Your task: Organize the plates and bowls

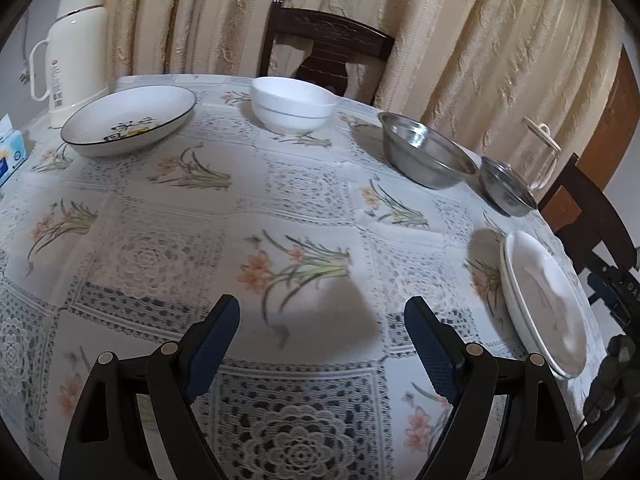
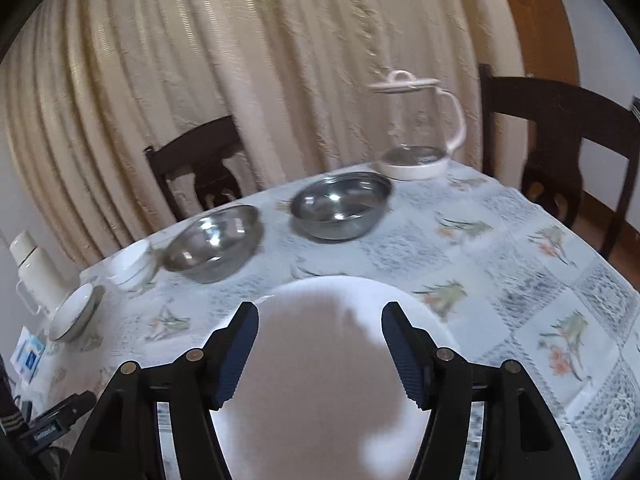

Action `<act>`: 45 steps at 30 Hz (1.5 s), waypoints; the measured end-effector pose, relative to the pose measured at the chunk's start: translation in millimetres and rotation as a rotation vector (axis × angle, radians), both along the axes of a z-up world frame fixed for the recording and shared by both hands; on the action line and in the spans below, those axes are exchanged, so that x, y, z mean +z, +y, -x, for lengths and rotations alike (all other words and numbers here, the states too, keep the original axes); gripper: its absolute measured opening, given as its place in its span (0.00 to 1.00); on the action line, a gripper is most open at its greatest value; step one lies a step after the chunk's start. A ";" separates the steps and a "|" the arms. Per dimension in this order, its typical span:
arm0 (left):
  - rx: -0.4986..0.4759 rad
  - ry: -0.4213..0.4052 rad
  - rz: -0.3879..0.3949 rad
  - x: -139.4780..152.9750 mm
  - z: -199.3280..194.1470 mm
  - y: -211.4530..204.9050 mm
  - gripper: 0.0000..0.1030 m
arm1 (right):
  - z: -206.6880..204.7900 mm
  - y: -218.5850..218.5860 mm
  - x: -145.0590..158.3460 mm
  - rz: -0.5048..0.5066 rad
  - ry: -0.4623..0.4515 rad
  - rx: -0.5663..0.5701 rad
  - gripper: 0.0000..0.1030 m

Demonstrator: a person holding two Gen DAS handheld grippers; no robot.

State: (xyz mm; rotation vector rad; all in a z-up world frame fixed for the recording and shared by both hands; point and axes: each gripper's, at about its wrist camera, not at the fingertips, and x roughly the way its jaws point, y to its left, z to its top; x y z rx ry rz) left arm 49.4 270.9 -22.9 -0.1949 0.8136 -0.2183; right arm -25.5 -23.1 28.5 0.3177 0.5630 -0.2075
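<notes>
The left hand-held gripper (image 1: 322, 312) hangs over a bare stretch of the table (image 1: 280, 208), its two blue-padded fingers (image 1: 216, 344) spread wide with nothing between them. The table wears a white lace-patterned cloth with flower squares.

The right hand-held gripper (image 2: 320, 320) is also spread wide and holds nothing; it hovers above the white plates (image 2: 320, 380), which lie flat on the near part of the table under its shadow. Whether a finger touches the plate cannot be told. In the left wrist view the same white plates (image 1: 544, 304) show as a stack of at least two at the near right edge of the table.

Farther back on the right stand two steel bowls, apart from each other: the smaller steel bowl (image 1: 506, 188) nearer the right edge and the larger steel bowl (image 1: 426, 152) to its left. Behind the smaller one stands a glass jug (image 2: 416, 128) with a white lid and base.

Near the far edge, about the middle, sit two stacked white bowls (image 1: 294, 104). Left of them lies a dark-rimmed plate (image 1: 128, 118) with a printed motif. At the far left stands a cream thermos (image 1: 76, 48), and a tissue pack (image 1: 12, 148) lies at the left edge.

Dark wooden chairs (image 1: 328, 52) stand beyond the table, before a beige curtain (image 1: 460, 20).
</notes>
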 end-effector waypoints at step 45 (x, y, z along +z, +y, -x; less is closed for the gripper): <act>0.450 0.029 0.071 11.4 -62.5 194.4 0.83 | -160.1 232.8 -42.3 -0.186 0.279 0.596 0.66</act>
